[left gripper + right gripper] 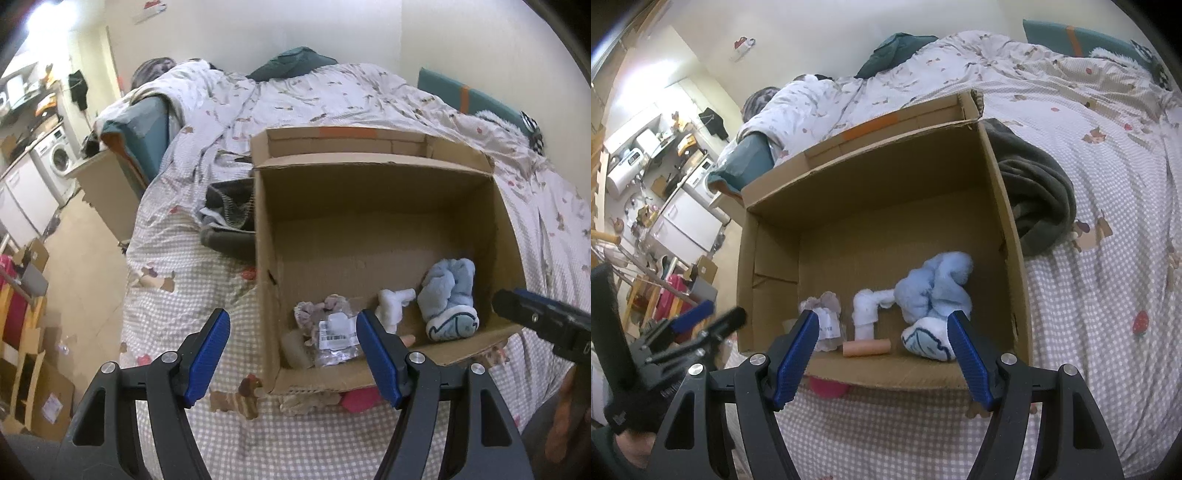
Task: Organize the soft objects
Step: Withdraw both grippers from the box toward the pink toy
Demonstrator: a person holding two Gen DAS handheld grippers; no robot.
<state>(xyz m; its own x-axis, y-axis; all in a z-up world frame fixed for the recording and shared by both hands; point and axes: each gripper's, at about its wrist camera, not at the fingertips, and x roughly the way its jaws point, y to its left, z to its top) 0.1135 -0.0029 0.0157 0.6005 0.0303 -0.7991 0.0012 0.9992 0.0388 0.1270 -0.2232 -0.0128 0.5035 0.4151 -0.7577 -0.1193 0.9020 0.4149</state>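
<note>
Bedroom, mid-tidy: we hold both grippers over an open cardboard box (373,221) that sits on a bed w/ a checked, bear-print cover (177,280).

Our left gripper (293,354) hangs above the box's near-left corner, blue pads spread wide, nothing between them. Our right gripper (882,354) hangs above the near wall of the box, pads equally wide apart, also w/ nothing held; from the left wrist view it shows only as a dark tip at the box's right edge.

Inside, all along the near side of the box floor: a light-blue plush slipper (934,299) at the right w/ its white sole turned toward us; a white sock (868,310), bent, just left of it and touching or nearly so (we cannot tell which); a peach-coloured roll (866,348) lying flat in front of the sock; and at the left a pale pinkish-grey soft item in a clear labelled bag (328,328). The rest of the box floor is bare cardboard.

Outside: a dark grey blanket (1038,195) bunched against one side wall of the box, a pink item (827,387) peeking from under the near wall, teal pillows (469,92) by the wall, and a washing machine (61,158) across the room.
</note>
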